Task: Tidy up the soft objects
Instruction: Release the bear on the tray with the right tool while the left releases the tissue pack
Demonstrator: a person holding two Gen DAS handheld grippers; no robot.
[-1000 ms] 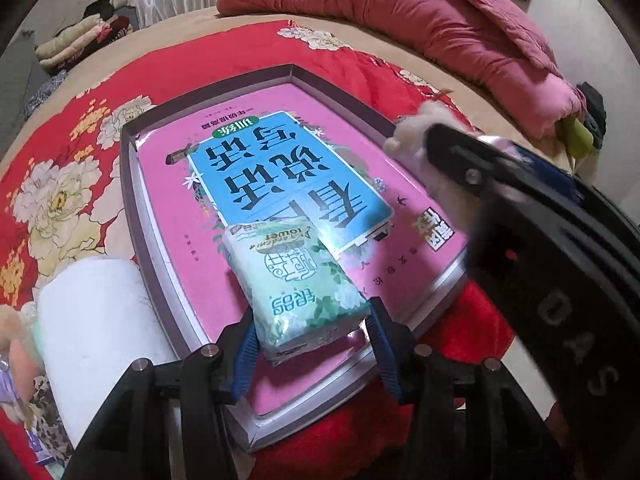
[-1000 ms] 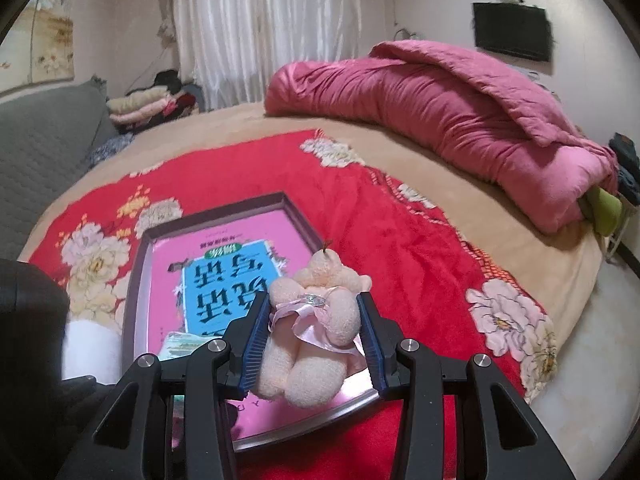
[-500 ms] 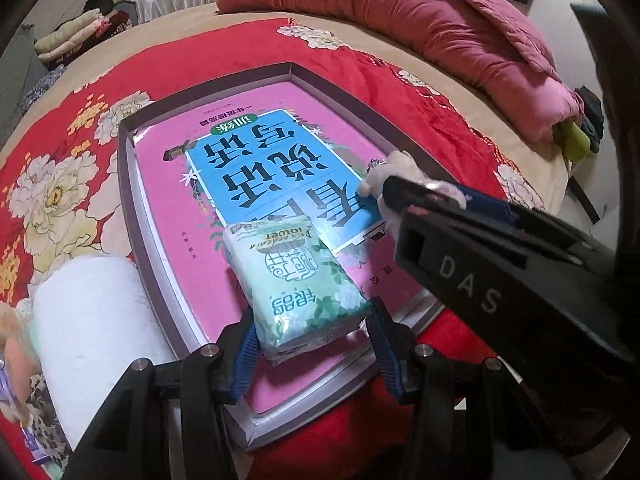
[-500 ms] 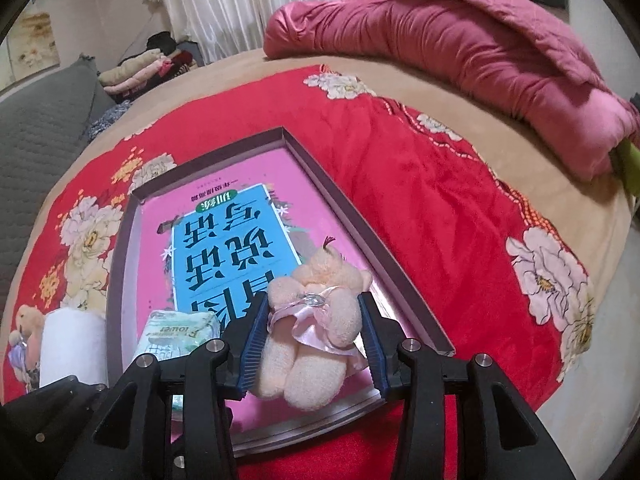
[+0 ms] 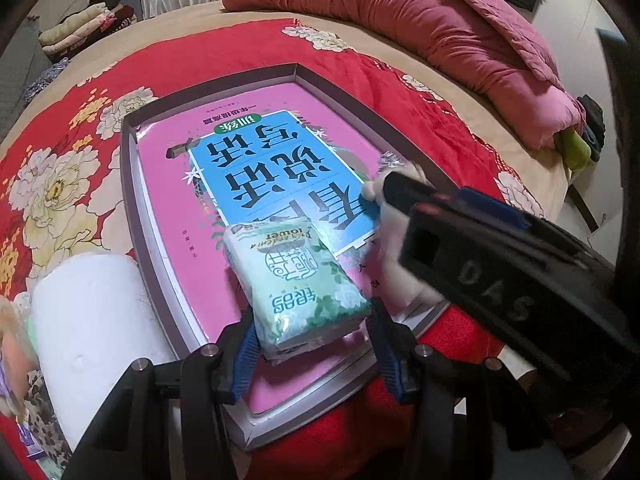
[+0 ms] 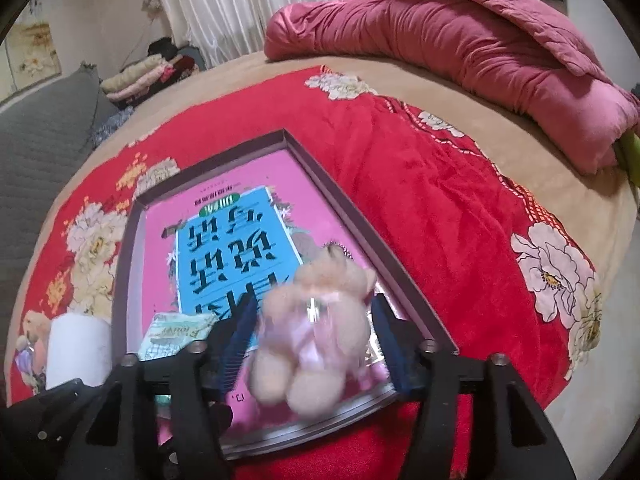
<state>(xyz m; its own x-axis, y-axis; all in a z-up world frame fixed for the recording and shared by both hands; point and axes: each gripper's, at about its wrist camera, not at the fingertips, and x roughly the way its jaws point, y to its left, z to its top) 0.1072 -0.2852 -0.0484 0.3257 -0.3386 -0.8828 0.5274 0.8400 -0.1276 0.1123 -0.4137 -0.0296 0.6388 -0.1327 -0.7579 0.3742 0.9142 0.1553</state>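
Note:
A shallow grey box [image 5: 129, 184] lies on the red floral bedspread, with a pink and blue book [image 5: 256, 168] inside it. A green tissue pack [image 5: 296, 284] lies on the book between the fingers of my left gripper [image 5: 314, 344], which stand just off its sides, open. My right gripper [image 6: 316, 340] is over the box's near right corner, its jaws wider than the small peach teddy bear [image 6: 316, 328] between them. The bear is blurred and looks loose. The tissue pack also shows in the right wrist view [image 6: 174, 334].
A white paper roll [image 5: 92, 312] stands left of the box, with a small plush toy [image 6: 28, 336] beside it. A rolled pink quilt [image 5: 420, 20] lies at the back. Folded clothes [image 6: 140, 80] and a grey sofa [image 6: 40, 136] are at the far left.
My right gripper came down over the box and its jaws widened, letting the bear go loose. My left gripper stayed around the tissue pack.

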